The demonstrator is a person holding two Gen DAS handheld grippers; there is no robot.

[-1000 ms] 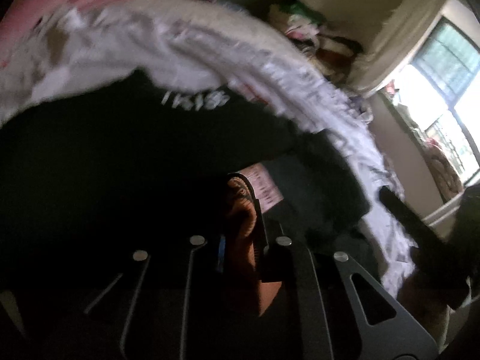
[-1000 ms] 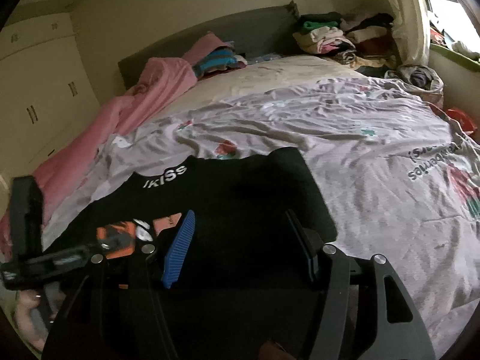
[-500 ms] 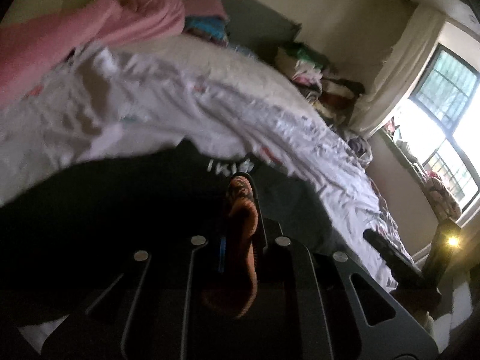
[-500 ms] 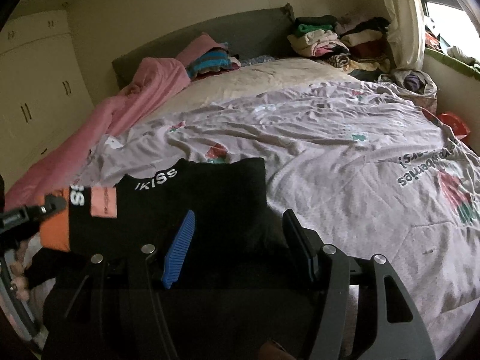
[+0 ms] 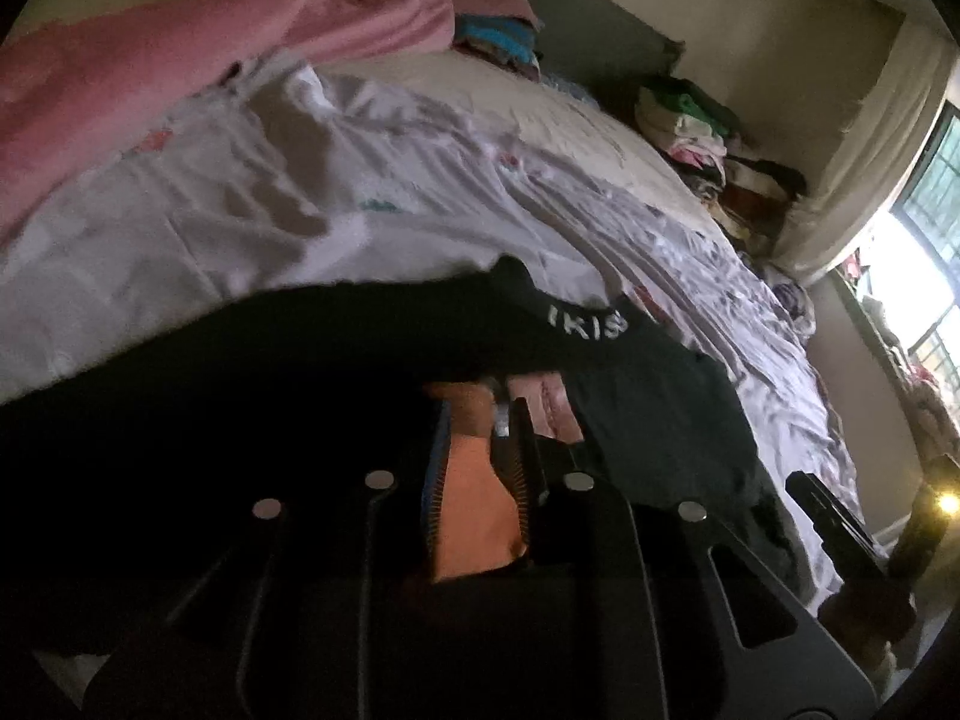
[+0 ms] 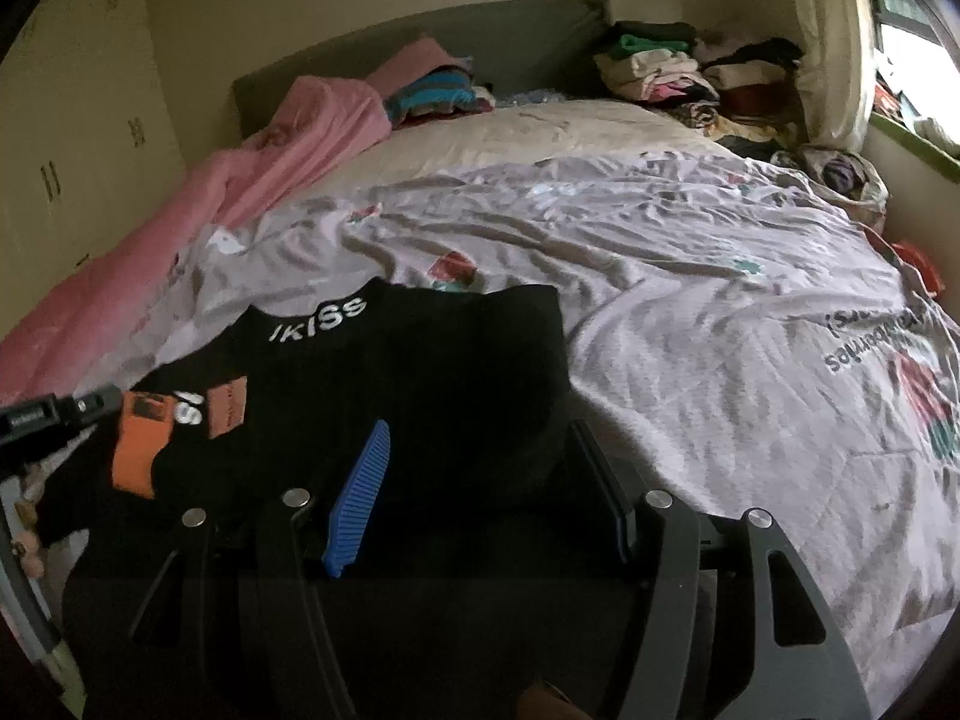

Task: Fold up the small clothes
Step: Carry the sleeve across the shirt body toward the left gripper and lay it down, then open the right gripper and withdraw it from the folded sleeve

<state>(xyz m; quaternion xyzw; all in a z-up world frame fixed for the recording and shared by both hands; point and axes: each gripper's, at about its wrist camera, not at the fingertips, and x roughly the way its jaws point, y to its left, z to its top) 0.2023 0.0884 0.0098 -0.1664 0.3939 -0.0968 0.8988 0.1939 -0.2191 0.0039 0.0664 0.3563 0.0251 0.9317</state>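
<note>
Lilac sheet [image 6: 690, 312]: covers the bed, fills mid-frame.
Black garment [image 6: 420, 372]: lower left, partly folded, more folds left.
Right tongs [image 6: 480, 474]: apart, empty, over garment.
Left tongs [image 5: 480, 438]: just been easing apart, orange patch [image 5: 474, 516] between them.

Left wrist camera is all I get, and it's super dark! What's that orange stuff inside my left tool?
Observer: It's an orange patch sewn on the black garment, which lies on the bed sheet. The left tool has just been opening its jaws, with the patch between them.
Operator: Where's my other tool?
Observer: The right tool hangs open over the garment's near edge, gripping nothing.
Operator: Anything fun on the sheet?
Observer: Yes, big printed words near its right side, upside down from the right wrist camera.
</note>
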